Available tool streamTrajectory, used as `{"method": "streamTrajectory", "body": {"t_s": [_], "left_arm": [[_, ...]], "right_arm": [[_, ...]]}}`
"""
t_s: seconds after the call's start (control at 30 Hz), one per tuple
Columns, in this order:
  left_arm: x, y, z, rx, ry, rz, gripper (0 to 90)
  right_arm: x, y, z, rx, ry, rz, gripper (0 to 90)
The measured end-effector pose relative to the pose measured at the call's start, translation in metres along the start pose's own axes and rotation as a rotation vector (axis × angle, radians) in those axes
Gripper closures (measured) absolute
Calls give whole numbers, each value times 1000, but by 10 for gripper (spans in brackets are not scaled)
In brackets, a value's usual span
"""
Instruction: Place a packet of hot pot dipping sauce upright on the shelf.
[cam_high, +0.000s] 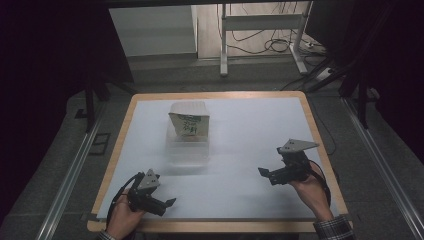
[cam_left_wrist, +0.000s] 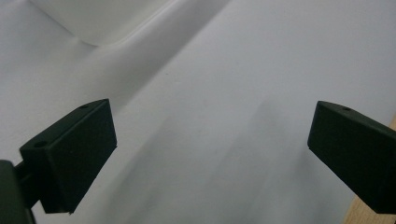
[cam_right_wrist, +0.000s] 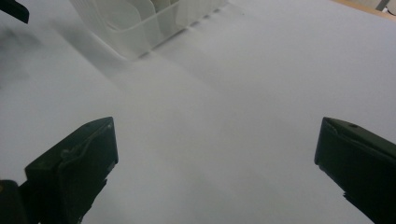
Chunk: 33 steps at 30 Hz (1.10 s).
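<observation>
At twelve o'clock sits what may be a rack (cam_high: 187, 145) holding a bag (cam_high: 189, 120); we hold both grippers (cam_high: 156, 196) (cam_high: 274, 175) wide open, empty, probably about to reach.

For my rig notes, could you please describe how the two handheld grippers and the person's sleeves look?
Both the left gripper and the right gripper are black, with blocky jaws, a grey three-cornered plate on top and a trailing black cable. A plaid sleeve covers the right wrist.

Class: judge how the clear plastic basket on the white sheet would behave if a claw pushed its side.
The clear plastic basket looks thin-walled, so probably light and apt to slide on the smooth white sheet. The tall paper packet standing at its far end might tip it.
</observation>
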<state>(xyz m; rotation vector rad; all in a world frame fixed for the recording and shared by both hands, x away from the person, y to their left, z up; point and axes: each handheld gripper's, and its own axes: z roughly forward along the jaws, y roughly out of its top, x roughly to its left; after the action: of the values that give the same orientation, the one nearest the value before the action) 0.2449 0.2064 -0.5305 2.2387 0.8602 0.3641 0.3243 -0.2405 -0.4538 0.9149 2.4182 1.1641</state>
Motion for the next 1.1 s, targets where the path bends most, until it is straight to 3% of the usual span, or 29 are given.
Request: {"method": "streamTrajectory", "body": {"t_s": [1.1], "left_arm": [[-1, 0, 2, 13, 11, 14, 10]], "right_arm": [[-19, -69, -62, -3, -129, 124, 3]]}}
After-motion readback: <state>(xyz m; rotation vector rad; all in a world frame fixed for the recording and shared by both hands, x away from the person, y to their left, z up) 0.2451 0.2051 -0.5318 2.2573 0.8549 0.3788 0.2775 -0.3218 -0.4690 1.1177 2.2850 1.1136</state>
